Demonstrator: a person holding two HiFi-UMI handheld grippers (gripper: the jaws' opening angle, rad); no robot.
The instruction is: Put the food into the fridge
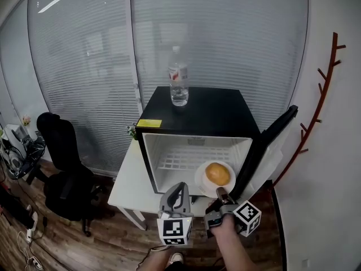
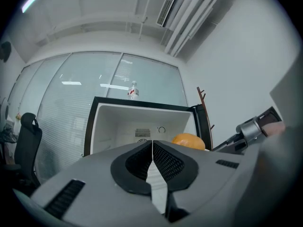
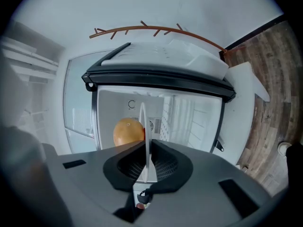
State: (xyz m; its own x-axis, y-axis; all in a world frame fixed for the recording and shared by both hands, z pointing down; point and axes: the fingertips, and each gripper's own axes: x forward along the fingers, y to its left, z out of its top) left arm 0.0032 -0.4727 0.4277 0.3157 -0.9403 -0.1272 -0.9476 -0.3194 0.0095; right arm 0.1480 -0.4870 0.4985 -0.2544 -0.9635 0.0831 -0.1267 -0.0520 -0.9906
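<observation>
A black mini fridge [image 1: 197,103] stands open on a white table [image 1: 128,186], its white inside bare apart from a wire shelf. In front of the opening, my right gripper [image 1: 221,195] is shut on the rim of a white plate [image 1: 202,180] that carries a round orange bun-like food [image 1: 218,173]. The right gripper view shows the plate [image 3: 142,122] edge-on between the jaws of that gripper [image 3: 146,145], with the food [image 3: 128,131] beside it. My left gripper [image 1: 179,186] hangs just left of it, shut and empty [image 2: 152,143], pointing into the fridge [image 2: 118,122].
The fridge door [image 1: 271,140] swings out to the right. A clear water bottle [image 1: 179,84] stands on the fridge top. A black office chair [image 1: 65,162] is at the left, a red-brown coat rack [image 1: 321,95] on the right wall. Window blinds run behind.
</observation>
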